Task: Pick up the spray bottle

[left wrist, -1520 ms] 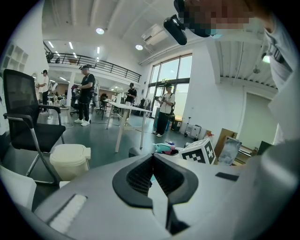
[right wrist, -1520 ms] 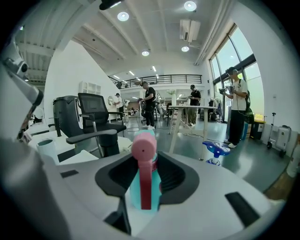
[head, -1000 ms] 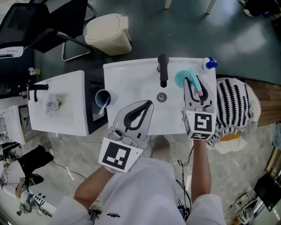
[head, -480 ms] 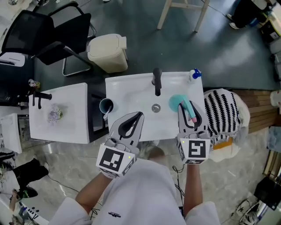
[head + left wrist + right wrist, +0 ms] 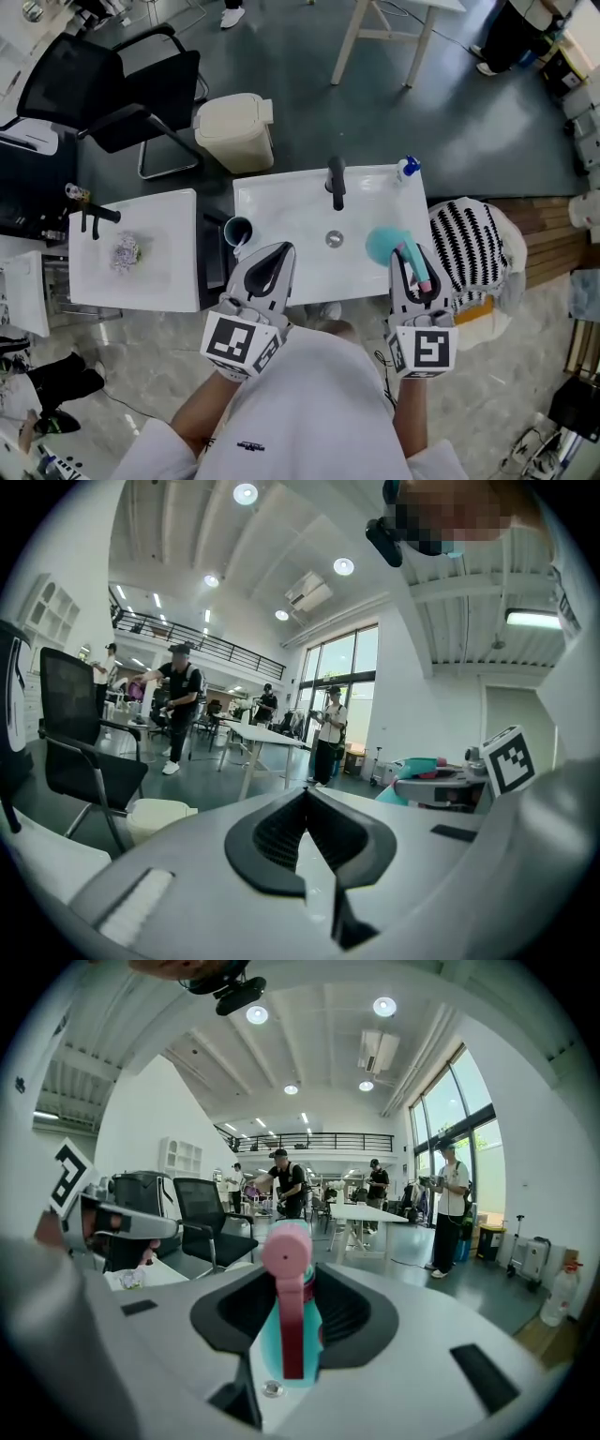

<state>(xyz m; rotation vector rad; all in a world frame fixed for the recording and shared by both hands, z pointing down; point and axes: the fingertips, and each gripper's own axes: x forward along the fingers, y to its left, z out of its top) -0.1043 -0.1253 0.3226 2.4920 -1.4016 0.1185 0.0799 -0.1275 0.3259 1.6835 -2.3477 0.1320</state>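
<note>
Looks to be at the lift stage of the pick-up, above the white sink and a little nearer than its black faucet. Calls next for a steady carry up and away from the basin, with an even squeeze so the smooth plastic neither slips nor swings, and with room left to the faucet. Cannot tell from above whether fully clear of the basin floor yet.

At the left gripper: closed tight on nothing, over the sink's near edge, well apart from the load.

At the right gripper: clenched on the teal spray bottle, gripped up near its top rather than round the belly.

Sits centred in the gap of the right jaws — pink head between the pads, round nozzle face turned back toward that gripper's camera, trigger running down below it. Shows its teal body past the fingertips, on the faucet side, in the head view. Upright or tilted: not clear enough to say.
</note>
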